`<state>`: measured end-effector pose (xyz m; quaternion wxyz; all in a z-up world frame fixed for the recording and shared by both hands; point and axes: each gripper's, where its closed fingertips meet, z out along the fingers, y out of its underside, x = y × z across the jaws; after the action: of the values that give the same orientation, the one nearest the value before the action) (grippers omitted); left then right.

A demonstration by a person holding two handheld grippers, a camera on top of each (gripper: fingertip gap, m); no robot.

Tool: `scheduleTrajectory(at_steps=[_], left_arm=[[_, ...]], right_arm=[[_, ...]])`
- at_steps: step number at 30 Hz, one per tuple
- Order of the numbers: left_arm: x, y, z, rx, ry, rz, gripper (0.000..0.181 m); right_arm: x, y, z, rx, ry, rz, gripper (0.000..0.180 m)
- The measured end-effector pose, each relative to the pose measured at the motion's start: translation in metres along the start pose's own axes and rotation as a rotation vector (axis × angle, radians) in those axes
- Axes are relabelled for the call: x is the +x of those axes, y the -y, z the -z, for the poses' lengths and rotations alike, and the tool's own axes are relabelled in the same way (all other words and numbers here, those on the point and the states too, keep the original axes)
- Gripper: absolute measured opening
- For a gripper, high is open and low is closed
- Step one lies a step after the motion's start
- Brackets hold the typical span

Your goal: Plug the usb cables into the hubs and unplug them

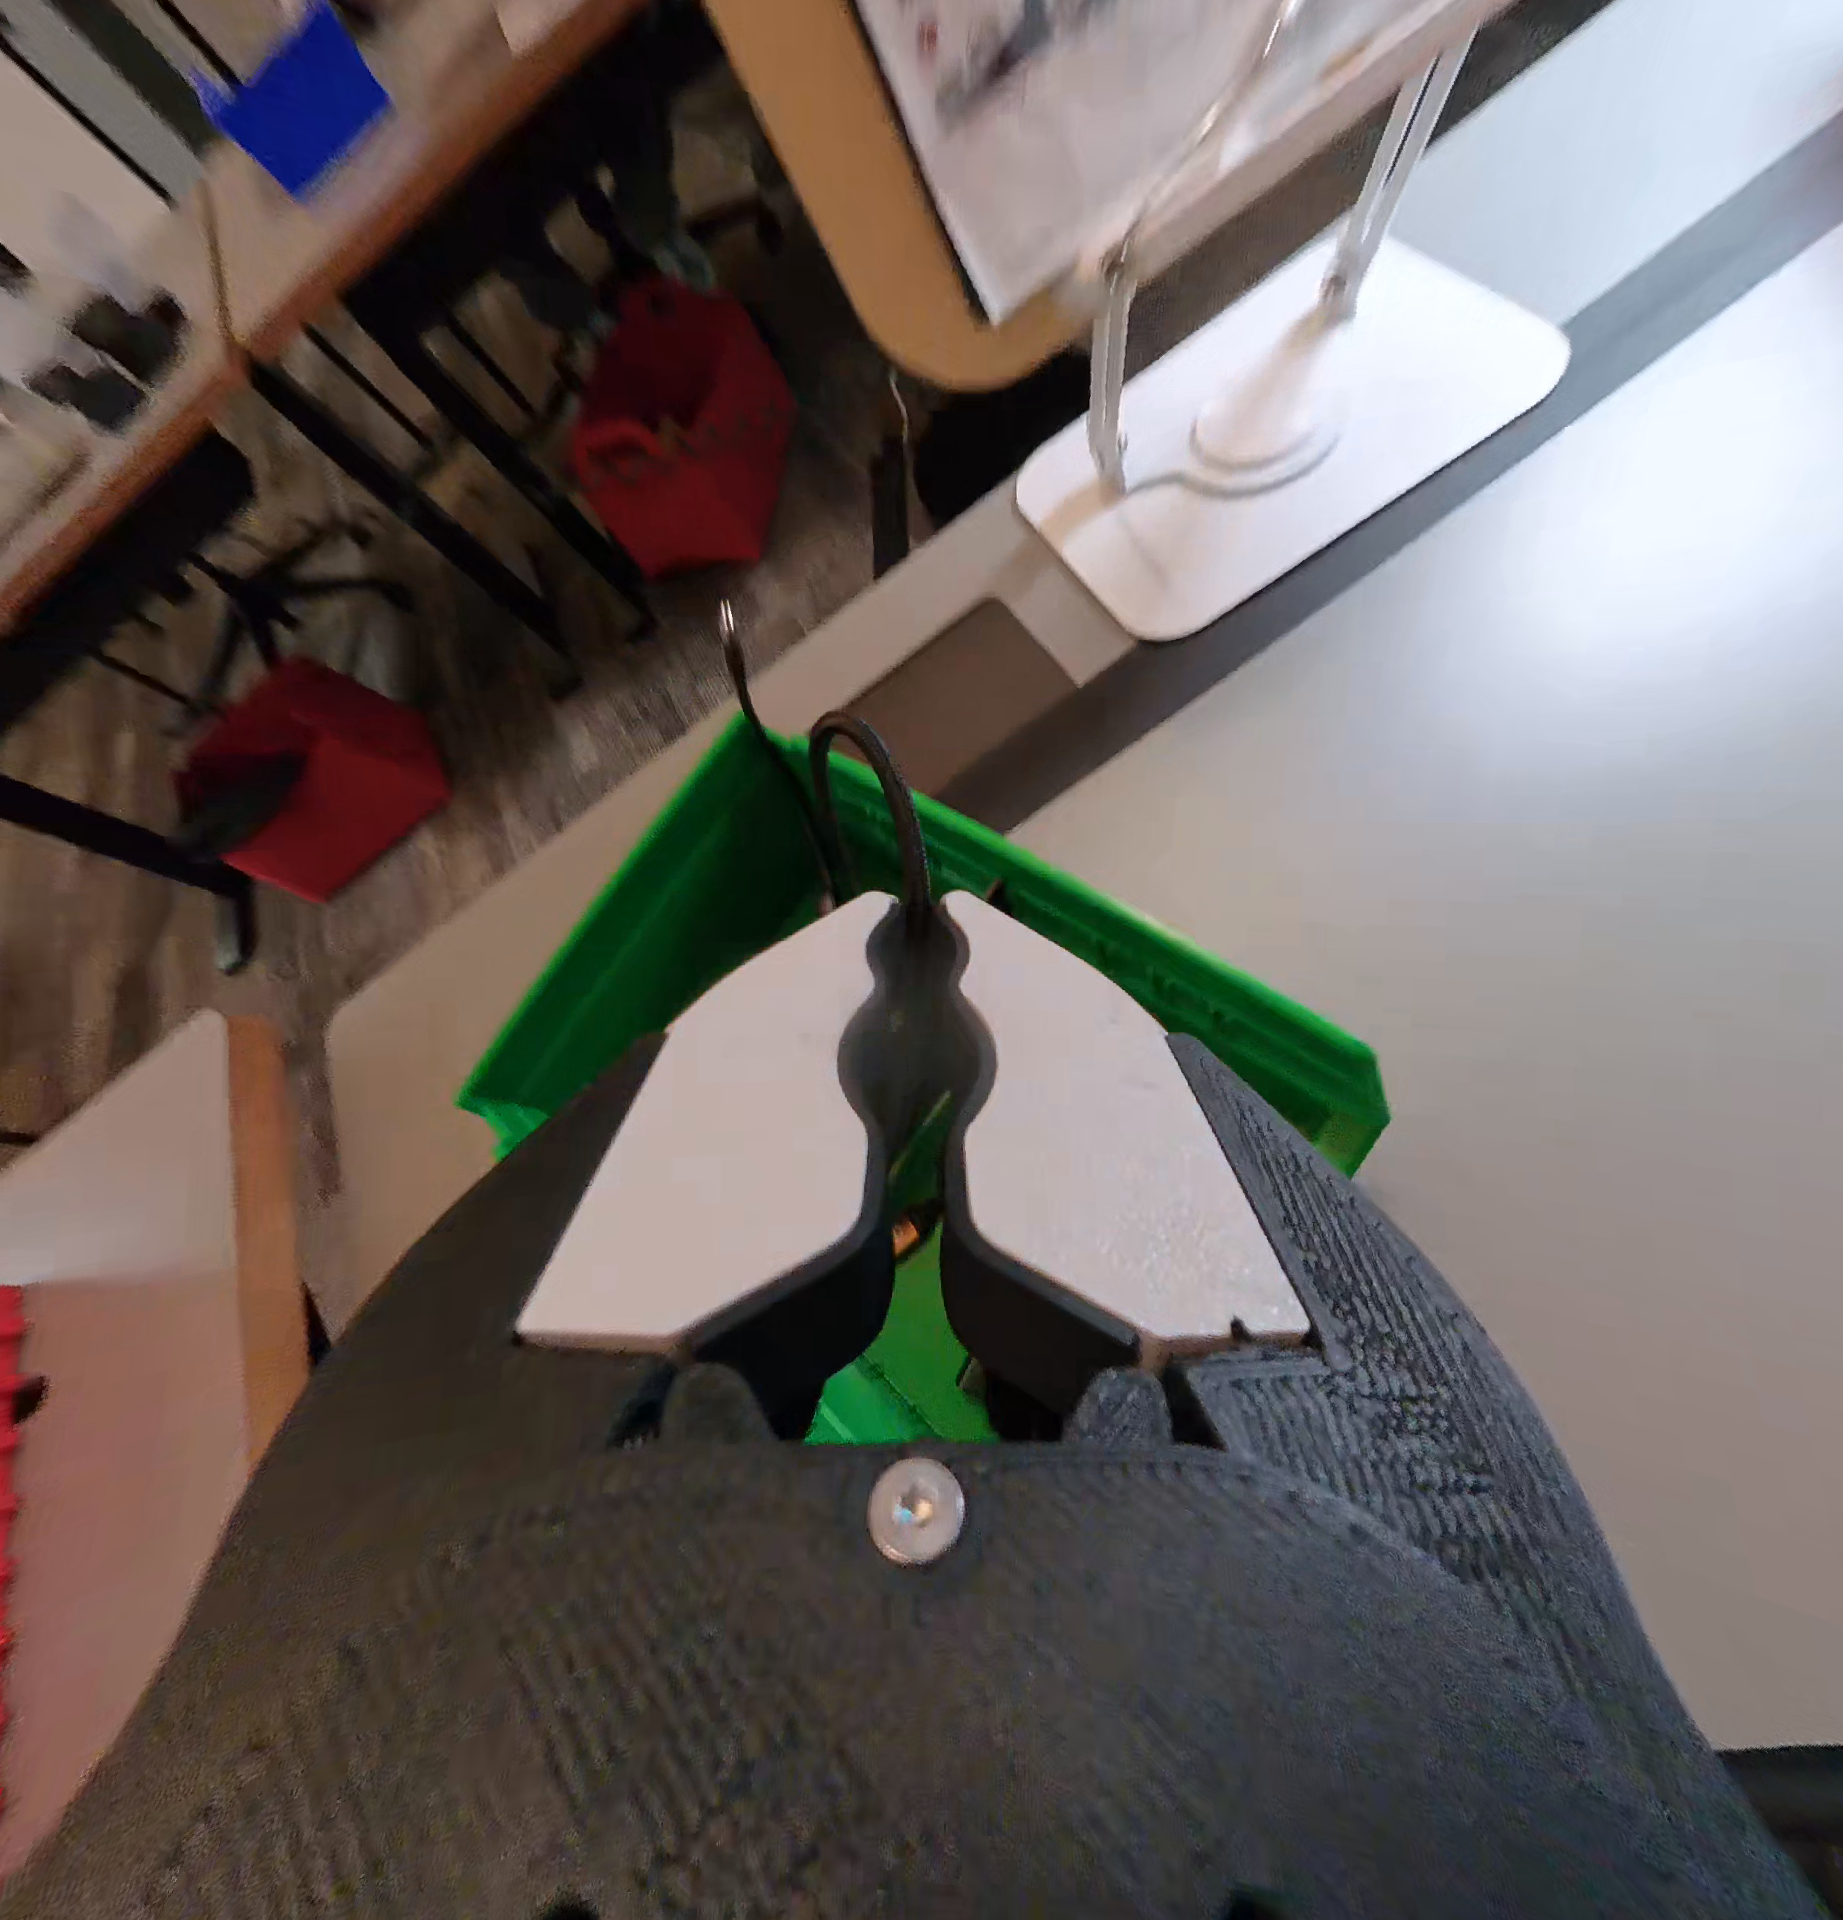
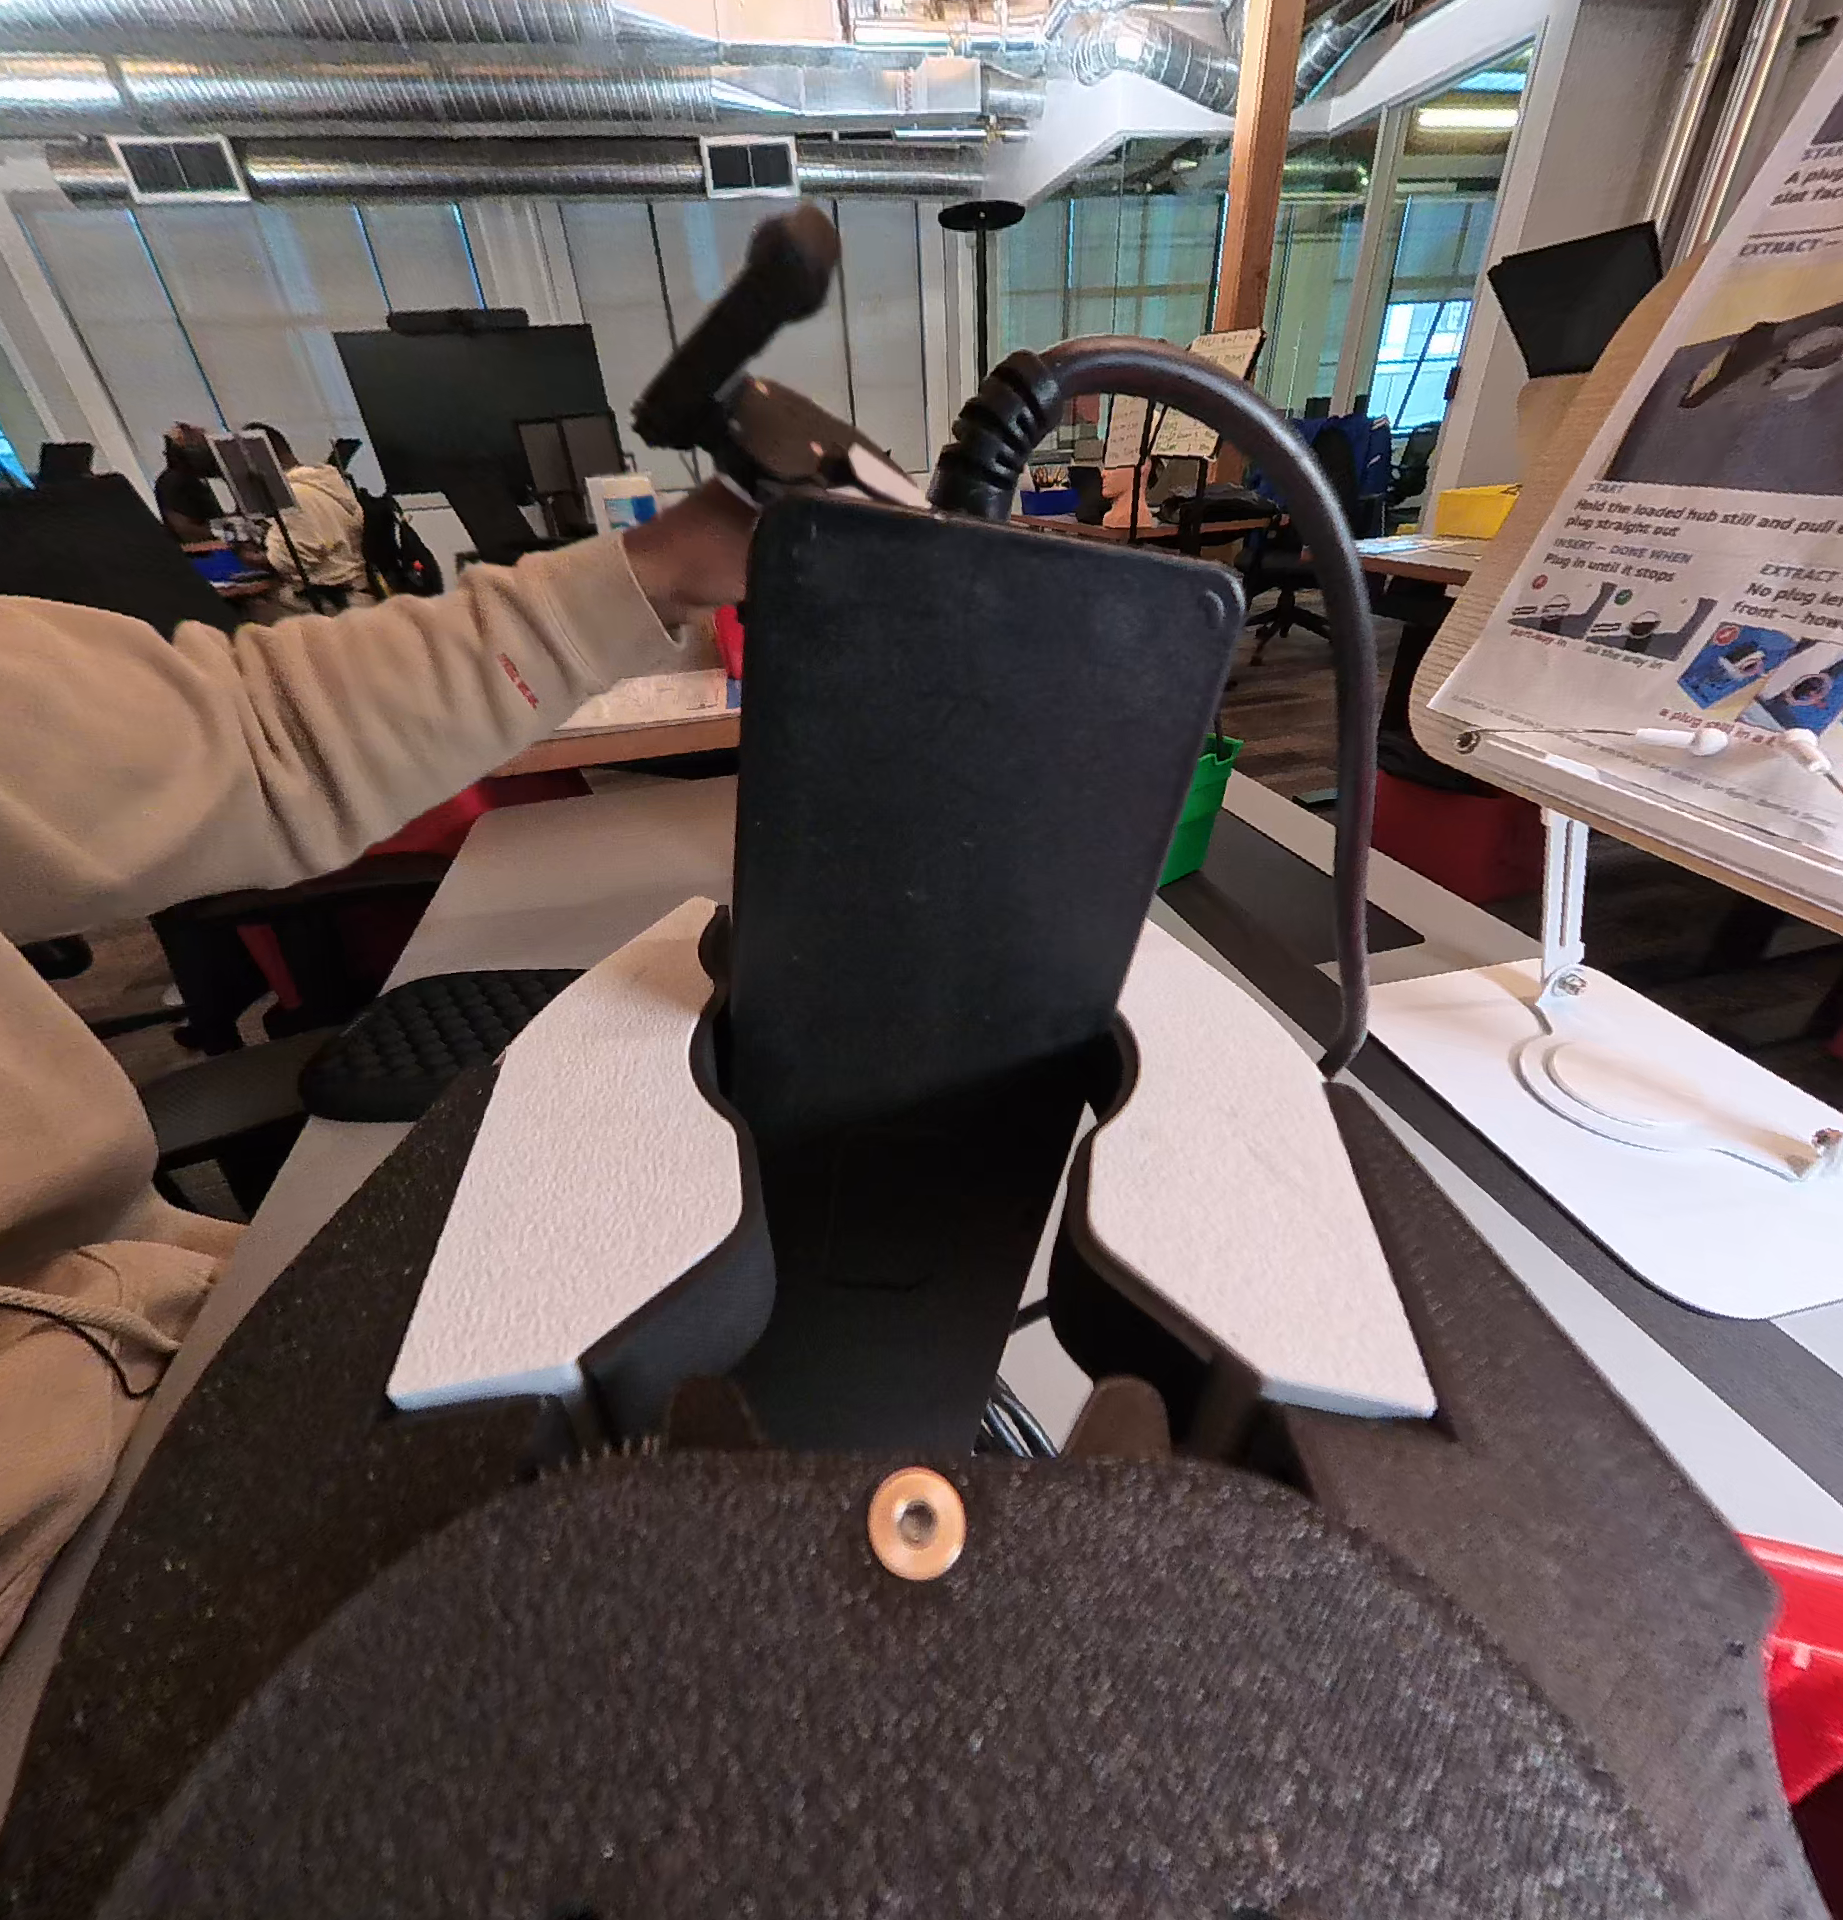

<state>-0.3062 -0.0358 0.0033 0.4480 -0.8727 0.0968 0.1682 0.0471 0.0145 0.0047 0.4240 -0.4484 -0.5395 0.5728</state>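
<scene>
My left gripper (image 1: 915, 940) is shut on a black usb cable (image 1: 901, 810). The cable loops up out of the fingertips and drops into a green bin (image 1: 688, 935) right below and ahead of the gripper. Its plug is hidden between the pads. My right gripper (image 2: 917, 997) is shut on a flat black hub (image 2: 969, 769) and holds it upright above the table. The hub's own thick black cord (image 2: 1312, 540) arcs from its top down to the right. The left gripper (image 2: 751, 416) shows behind the hub's top left corner, held by a hand in a beige sleeve (image 2: 304, 707).
A white stand base (image 1: 1301, 436) carries an instruction board (image 2: 1675, 499) at the table's far right. The table's edge (image 1: 605, 831) runs behind the green bin. Red bins (image 1: 688, 447) sit on the floor beyond it. A red bin (image 2: 1821, 1683) is at the lower right.
</scene>
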Motion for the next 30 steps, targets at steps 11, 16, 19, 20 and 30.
scheduleTrajectory(at_steps=[11,16,19,20,30], left_arm=[[0.076,0.071,0.082,0.257,-0.117,-0.114,0.004],[0.160,0.072,0.095,0.327,-0.535,0.039,0.004],[0.217,0.061,0.099,0.337,-0.859,0.220,0.004],[0.233,0.054,0.097,0.322,-0.947,0.284,0.004],[0.312,-0.028,0.042,0.068,-1.228,0.659,0.004]], right_arm=[[-0.001,-0.003,-0.003,-0.006,0.006,-0.004,0.065],[-0.001,-0.003,-0.003,-0.007,0.005,-0.006,0.065],[0.000,-0.004,-0.003,-0.009,0.004,-0.006,0.065],[0.000,-0.004,-0.003,-0.009,0.003,-0.006,0.065],[0.004,-0.007,-0.003,-0.011,-0.001,-0.020,0.065]])
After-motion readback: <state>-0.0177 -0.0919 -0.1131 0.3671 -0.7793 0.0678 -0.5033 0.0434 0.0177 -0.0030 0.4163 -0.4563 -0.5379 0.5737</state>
